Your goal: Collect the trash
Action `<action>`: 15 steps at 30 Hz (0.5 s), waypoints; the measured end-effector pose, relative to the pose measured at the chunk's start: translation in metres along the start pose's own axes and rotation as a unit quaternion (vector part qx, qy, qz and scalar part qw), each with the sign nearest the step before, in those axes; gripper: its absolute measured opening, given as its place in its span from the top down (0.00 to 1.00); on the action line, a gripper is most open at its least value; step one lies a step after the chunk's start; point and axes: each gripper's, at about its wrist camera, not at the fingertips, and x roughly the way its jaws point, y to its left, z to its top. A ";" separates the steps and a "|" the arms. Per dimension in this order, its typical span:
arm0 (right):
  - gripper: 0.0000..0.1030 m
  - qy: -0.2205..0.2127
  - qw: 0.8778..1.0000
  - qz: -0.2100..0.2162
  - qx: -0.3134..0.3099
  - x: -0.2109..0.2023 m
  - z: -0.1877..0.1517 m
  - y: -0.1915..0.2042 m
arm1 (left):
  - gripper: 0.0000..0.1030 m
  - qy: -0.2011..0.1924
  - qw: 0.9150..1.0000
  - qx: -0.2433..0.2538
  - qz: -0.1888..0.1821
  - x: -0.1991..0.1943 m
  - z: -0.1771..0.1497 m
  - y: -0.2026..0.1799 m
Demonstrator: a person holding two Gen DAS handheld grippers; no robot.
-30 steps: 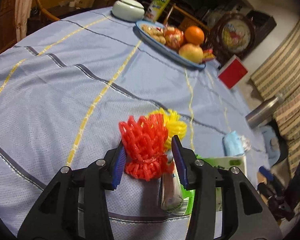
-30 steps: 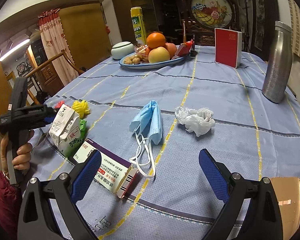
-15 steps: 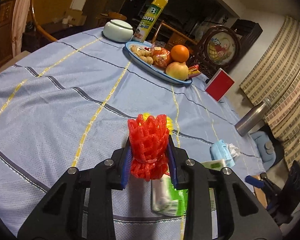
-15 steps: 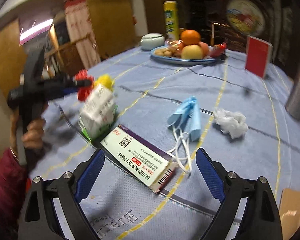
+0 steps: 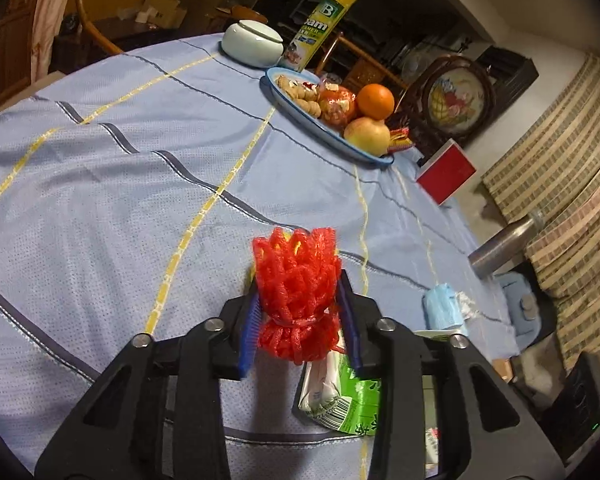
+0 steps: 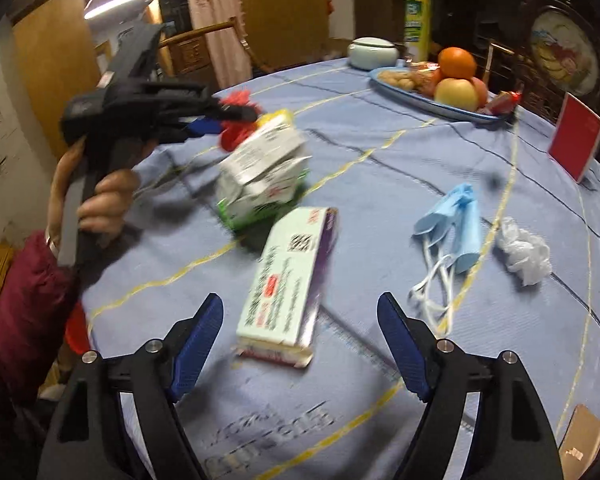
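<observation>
Tablecloth, pale blue woven mesh with yellow and grey stripes, covers the round table; most trash is not yet collected. Fruit plate, long blue-rimmed oval with an orange, an apple and biscuits, sits at the far side, not trash by my reading. Medicine box, flat white-and-purple cardboard, lies just ahead of the right gripper, whose jaws are wide and closing, box end between them, pads not yet touching. Milk carton, crumpled white-and-green, sits beyond the box. Face mask, soft blue pleated fabric with white loops, lies beside a crumpled white tissue, both untouched. Left gripper clamps the red foam net, a squashy lattice sleeve bunched up and held off the cloth, though the jaws are easing open slightly. A yellow net of the same kind peeks out behind it. One piece in hand, five or so left, I'd say.
</observation>
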 end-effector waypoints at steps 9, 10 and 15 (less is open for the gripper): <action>0.52 0.024 0.999 -0.045 0.002 0.027 0.002 0.009 | 0.46 0.026 0.999 -0.002 0.023 0.014 -0.001 0.003; 0.59 0.026 0.999 -0.042 0.013 0.028 0.002 0.004 | 0.51 0.023 1.000 0.000 0.020 0.012 -0.001 0.002; 0.59 0.011 0.997 -0.041 0.060 0.015 -0.007 -0.022 | 0.63 -0.011 1.000 -0.006 -0.001 -0.020 -0.013 0.009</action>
